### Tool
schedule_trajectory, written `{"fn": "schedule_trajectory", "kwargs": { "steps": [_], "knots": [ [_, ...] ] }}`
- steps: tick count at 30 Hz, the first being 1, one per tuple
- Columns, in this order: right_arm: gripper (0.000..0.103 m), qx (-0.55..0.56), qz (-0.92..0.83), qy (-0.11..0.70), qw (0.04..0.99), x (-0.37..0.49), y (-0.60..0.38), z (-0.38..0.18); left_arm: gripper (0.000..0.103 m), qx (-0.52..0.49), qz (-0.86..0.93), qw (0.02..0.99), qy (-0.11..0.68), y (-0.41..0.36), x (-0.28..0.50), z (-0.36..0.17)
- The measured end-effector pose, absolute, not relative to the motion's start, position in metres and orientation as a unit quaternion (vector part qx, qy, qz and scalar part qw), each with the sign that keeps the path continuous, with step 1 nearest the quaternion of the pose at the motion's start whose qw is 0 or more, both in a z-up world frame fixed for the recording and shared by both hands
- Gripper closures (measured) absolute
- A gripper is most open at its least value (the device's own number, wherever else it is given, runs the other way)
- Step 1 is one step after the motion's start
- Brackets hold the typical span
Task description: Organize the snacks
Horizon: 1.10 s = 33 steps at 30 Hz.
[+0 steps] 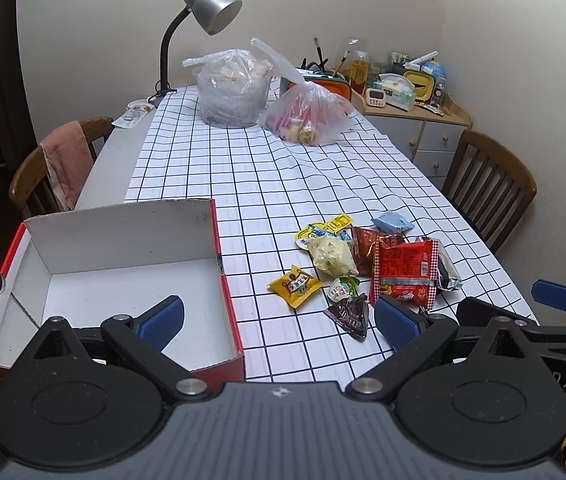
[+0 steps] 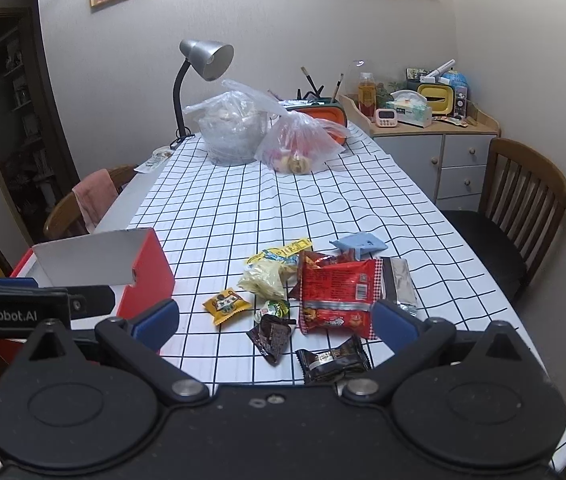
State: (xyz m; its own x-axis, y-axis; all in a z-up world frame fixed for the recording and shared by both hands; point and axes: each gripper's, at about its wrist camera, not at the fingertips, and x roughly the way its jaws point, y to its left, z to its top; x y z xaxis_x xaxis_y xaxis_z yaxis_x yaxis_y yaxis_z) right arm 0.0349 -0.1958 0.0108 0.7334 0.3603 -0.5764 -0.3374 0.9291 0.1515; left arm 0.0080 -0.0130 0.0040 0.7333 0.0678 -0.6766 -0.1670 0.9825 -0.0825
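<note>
- Two grippers hang above the near edge of the table, both spread wide and holding nothing: the left gripper [image 1: 279,322] sits low in its view, straddling the red box's right wall, and the right gripper [image 2: 275,322] sits low in its own view over the snack pile.
- The snacks lie loose on the checked tablecloth [image 1: 243,184], right of centre in the left view, just beside the red box [image 1: 229,300], whose white inside shows nothing in it.
- Nearest the right gripper is a dark wrapped snack [image 2: 333,360], at the lower middle of its view; a small brown packet [image 2: 271,336] lies just above and left of it.
- The big red packet [image 2: 337,296] overlaps a silver packet [image 2: 401,280] and a pale crinkled bag [image 2: 265,280]; the yellow sachet [image 2: 227,304] lies apart, toward the box.
- Handling, as a judgement: all look light, soft film pouches, likely slippery and easily crushed. Pinch a crimped end seal or a flat edge rather than the puffed middle.
- The red packet is broad; taking it by its lower corner should keep it from dragging its neighbours.
- None is in the box yet, so the sorting looks barely begun.
</note>
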Motion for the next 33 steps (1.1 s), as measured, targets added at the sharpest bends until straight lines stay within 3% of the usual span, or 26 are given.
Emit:
{"fn": "schedule_trajectory", "kwargs": {
  "steps": [15, 33],
  "knots": [
    [0.001, 0.030, 0.191, 0.330, 0.924, 0.063, -0.227, -0.014, 0.001, -0.066, 0.061, 0.920, 0.381, -0.031, 0.043, -0.016],
    [0.007, -0.076, 0.258, 0.425, 0.864, 0.129, -0.226, -0.101, 0.001, -0.049, 0.032, 0.889, 0.454, -0.060, 0.113, -0.082]
  ]
}}
